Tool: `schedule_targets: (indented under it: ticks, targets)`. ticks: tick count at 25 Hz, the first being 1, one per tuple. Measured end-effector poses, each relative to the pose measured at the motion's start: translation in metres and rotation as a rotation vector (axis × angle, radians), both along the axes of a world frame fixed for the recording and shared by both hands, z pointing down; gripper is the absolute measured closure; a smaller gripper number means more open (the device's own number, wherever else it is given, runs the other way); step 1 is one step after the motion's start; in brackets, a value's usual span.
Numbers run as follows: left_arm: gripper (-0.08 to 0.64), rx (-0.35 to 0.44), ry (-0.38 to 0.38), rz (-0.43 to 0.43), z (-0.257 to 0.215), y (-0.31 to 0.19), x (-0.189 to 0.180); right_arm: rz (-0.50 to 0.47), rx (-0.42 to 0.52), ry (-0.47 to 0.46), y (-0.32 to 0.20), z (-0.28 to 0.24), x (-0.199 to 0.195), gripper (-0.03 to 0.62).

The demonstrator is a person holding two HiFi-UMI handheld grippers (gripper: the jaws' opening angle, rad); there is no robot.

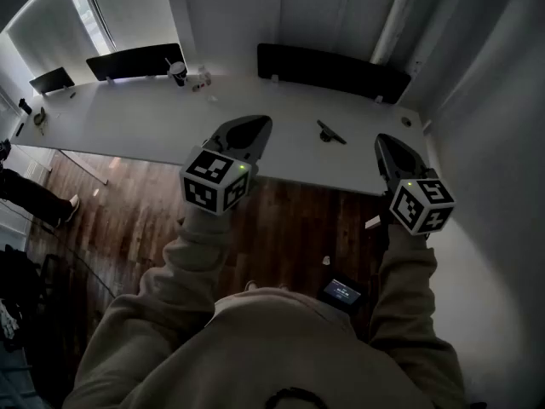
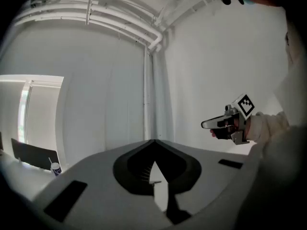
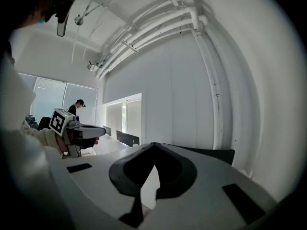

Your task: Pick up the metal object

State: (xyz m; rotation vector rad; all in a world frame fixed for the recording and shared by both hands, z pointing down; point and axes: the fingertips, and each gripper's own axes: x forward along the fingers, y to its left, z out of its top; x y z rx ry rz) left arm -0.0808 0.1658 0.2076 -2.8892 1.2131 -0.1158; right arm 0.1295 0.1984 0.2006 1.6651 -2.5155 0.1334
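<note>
**Item: metal object [image 1: 330,133].** A small dark piece was recorded lying flat on the long white worktop [image 1: 136,118], near the front edge. In the head view it was placed between the two tongs and a little ahead of both. It was touched by neither.

**Left tongs [image 1: 258,124].** Held about level over the front edge of the worktop. The tips were seen clenched together, with nothing between them.

**Right tongs [image 1: 385,145].** Tipped slightly downward, to the right of the object. These were likewise clenched tight and empty.

**Other contents.** A cup [image 1: 177,73] was noted at the back left of the worktop, well apart from the object. Dark screens [image 1: 332,68] were ranged along the rear edge. A wooden floor [image 1: 289,220] was seen below.

**Step in hand.** The approach was judged to be at its start, and no grasp had been made.

**Next move.** One set of tongs would need to be released and angled down. It would then be lowered until a tip stood on each side of the object, and only then clenched. Because the piece lay low on the surface, a steep, careful descent was judged necessary.
</note>
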Motion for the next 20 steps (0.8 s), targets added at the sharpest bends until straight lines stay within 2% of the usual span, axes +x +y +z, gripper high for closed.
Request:
schedule_targets:
  ticks: [9, 17, 20]
  targets:
    - [0.557, -0.012, 0.042, 0.006, 0.004, -0.011, -0.001, -0.024, 0.002, -0.020, -0.013, 0.007, 0.004, 0.574]
    - [0.557, -0.019, 0.025, -0.011, 0.009, -0.019, 0.008, 0.001, -0.005, -0.025, -0.022, 0.012, 0.015, 0.574]
    - [0.557, -0.015, -0.010, -0.055, 0.015, -0.024, 0.010, -0.004, -0.024, -0.035, -0.024, 0.021, 0.023, 0.574]
